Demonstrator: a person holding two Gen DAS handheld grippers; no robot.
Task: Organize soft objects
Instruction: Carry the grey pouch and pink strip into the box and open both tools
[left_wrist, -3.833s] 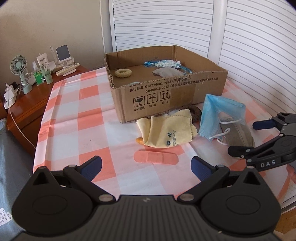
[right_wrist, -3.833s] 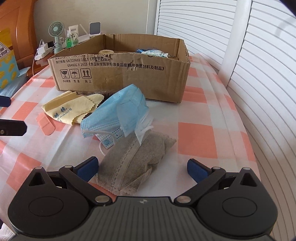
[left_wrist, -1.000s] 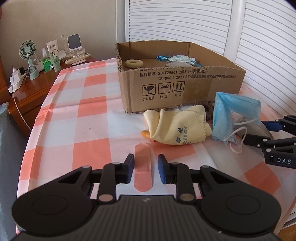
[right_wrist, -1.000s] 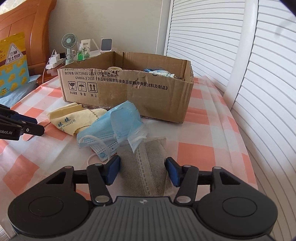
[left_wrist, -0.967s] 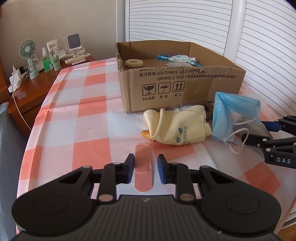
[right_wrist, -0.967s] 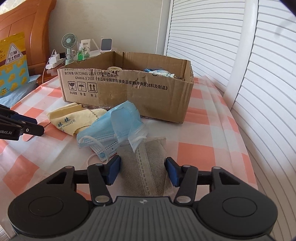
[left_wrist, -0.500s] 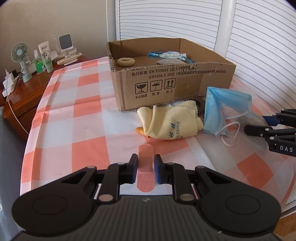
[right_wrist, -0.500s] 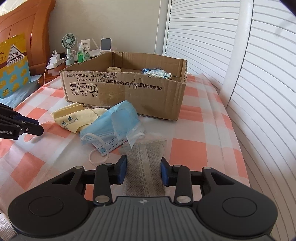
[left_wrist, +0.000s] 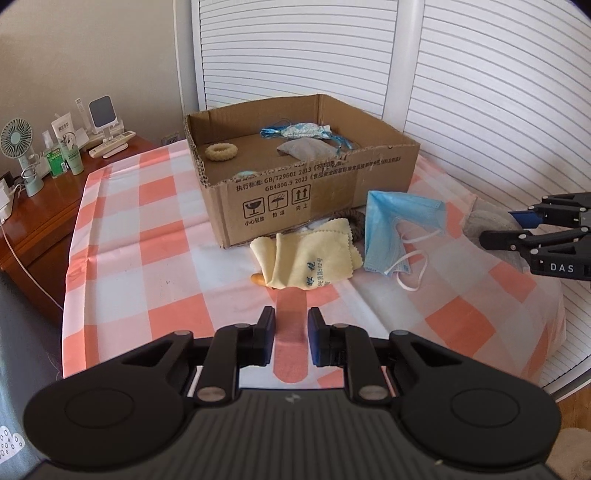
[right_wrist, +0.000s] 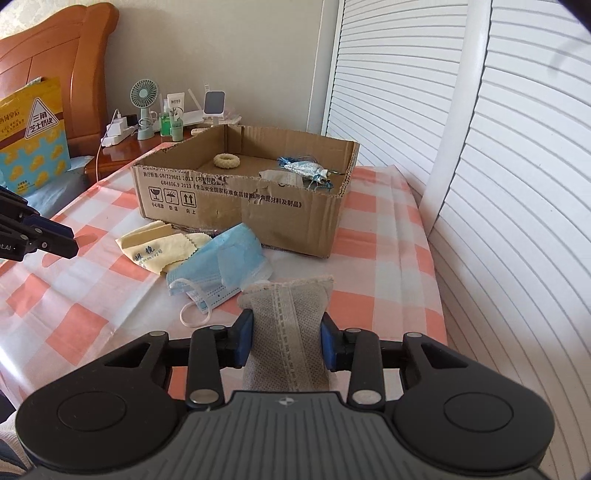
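Note:
My left gripper (left_wrist: 291, 332) is shut on a flat pink strip (left_wrist: 291, 328) and holds it above the checked tablecloth. My right gripper (right_wrist: 286, 341) is shut on a grey mesh pouch (right_wrist: 288, 332), lifted off the cloth; it also shows in the left wrist view (left_wrist: 487, 225). An open cardboard box (left_wrist: 306, 195) holds a cream ring (left_wrist: 221, 151), a grey pouch (left_wrist: 304, 150) and a blue-white sachet (left_wrist: 301, 130). In front of the box lie a yellow cloth (left_wrist: 310, 262) and a blue face mask (left_wrist: 395, 229).
A wooden nightstand (left_wrist: 33, 206) at the left carries a small fan (left_wrist: 14, 147), bottles and chargers. White louvred doors (left_wrist: 480, 92) stand behind and to the right. A wooden headboard (right_wrist: 55, 74) and a yellow bag (right_wrist: 33, 136) are at the far left.
Both grippers have risen with their loads: the pink strip and the grey pouch are higher above the cloth. The grey pouch has come away from the blue mask.

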